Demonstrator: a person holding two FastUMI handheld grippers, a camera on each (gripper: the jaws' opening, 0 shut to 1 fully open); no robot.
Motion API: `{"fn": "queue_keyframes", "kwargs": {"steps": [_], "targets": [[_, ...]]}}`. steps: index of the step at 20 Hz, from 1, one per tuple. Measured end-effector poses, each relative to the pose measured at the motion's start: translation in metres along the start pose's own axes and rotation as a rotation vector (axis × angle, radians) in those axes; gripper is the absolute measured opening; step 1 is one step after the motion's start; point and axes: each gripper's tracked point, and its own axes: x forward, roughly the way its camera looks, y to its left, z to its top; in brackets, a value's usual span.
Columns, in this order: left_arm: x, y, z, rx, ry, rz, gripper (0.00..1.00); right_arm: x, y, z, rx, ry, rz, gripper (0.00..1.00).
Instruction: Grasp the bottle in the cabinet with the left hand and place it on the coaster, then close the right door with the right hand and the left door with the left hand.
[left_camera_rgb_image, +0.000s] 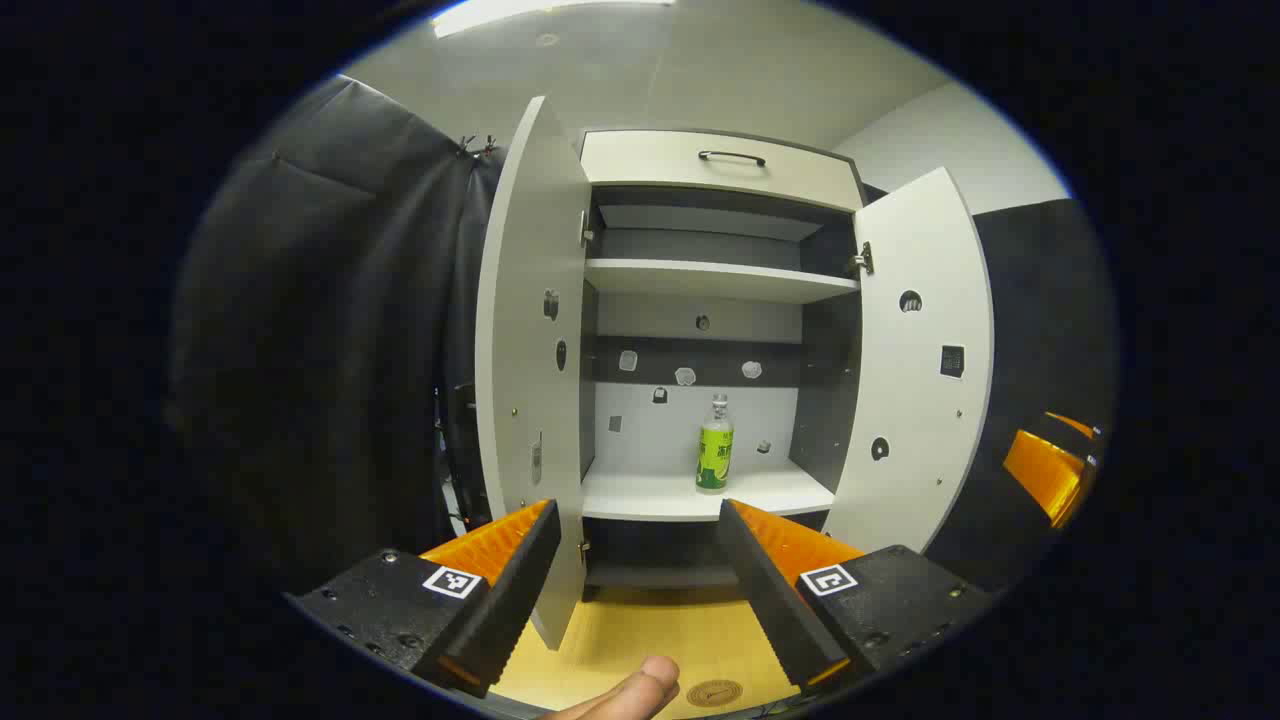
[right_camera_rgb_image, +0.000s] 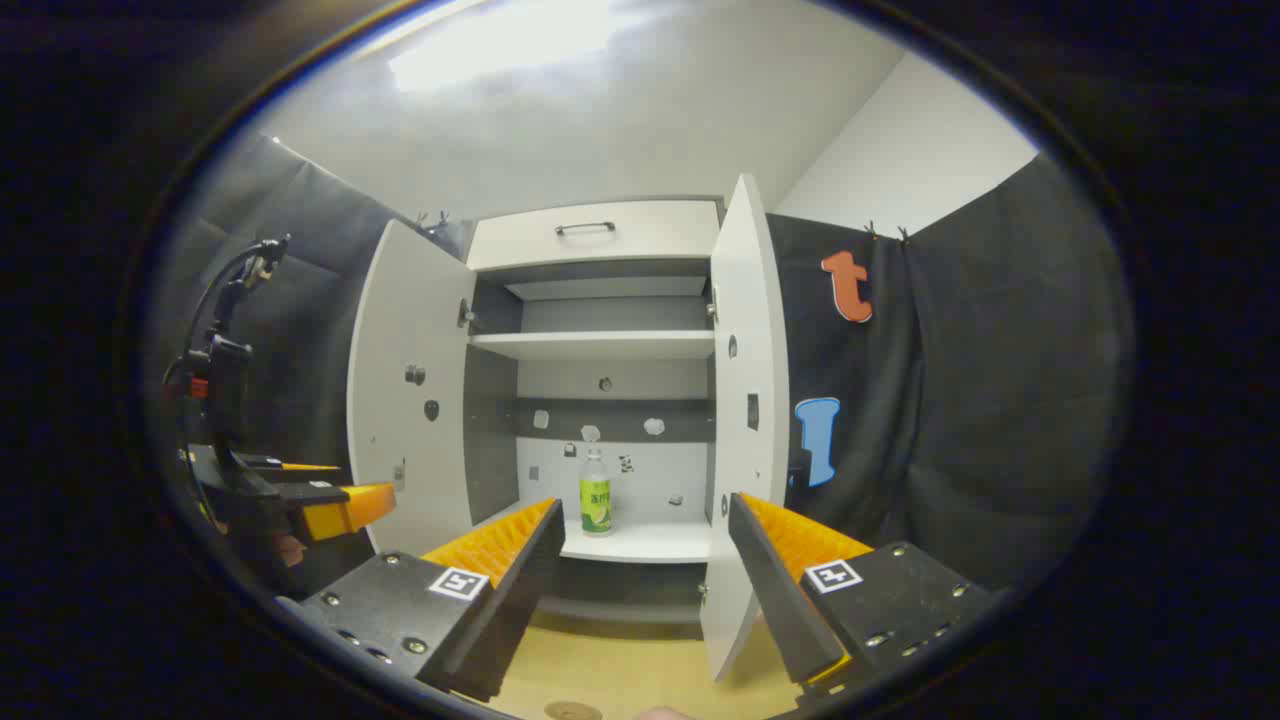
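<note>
Deep inside the cabinet (left_camera_rgb_image: 700, 330), on its lower shelf (left_camera_rgb_image: 700, 495), the bottle (left_camera_rgb_image: 714, 457) stands upright, a little right of the middle and clear of the walls. Both doors hang open: the left door (left_camera_rgb_image: 530, 330) swings out toward the left tongs (left_camera_rgb_image: 640, 520), and the right door (left_camera_rgb_image: 915, 370) angles off to the right. Above the opening sits a drawer (left_camera_rgb_image: 720, 165) with a dark handle. An upper shelf (left_camera_rgb_image: 715, 278) runs across the cabinet higher up.

Left tongs are spread wide apart with nothing between them, framing the shelf and bottle from well back. Below them lies the yellow surface (left_camera_rgb_image: 650, 630), and on it, near the bottom edge, the round coaster (left_camera_rgb_image: 714, 692), beside a fingertip (left_camera_rgb_image: 640, 690).

Right tongs (right_camera_rgb_image: 645, 515) are likewise parted and hold nothing. From the right gripper view the bottle (right_camera_rgb_image: 596, 505) shows between the doors, and the coaster (right_camera_rgb_image: 572, 711) peeks in at the bottom.
</note>
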Motion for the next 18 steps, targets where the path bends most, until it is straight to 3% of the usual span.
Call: {"fn": "queue_keyframes", "kwargs": {"steps": [2, 8, 10, 11, 18], "targets": [[0.008, 0.003, 0.001, 0.005, 0.001, -0.017, 1.0, 0.008, 0.0, -0.004, -0.014, -0.001, -0.014, 0.99], [0.034, -0.007, -0.009, -0.015, 0.021, -0.074, 1.0, 0.027, 0.015, -0.004, -0.02, -0.047, 0.041, 0.99], [0.046, -0.01, -0.012, -0.01, 0.018, -0.079, 1.0, 0.036, 0.015, -0.007, -0.028, -0.039, 0.032, 0.95], [0.051, -0.012, -0.014, -0.007, 0.022, -0.086, 1.0, 0.04, 0.014, -0.01, -0.032, -0.031, 0.023, 0.99], [0.102, -0.018, -0.025, 0.024, 0.035, -0.105, 1.0, 0.072, 0.013, -0.03, -0.049, -0.003, -0.01, 0.99]]}}
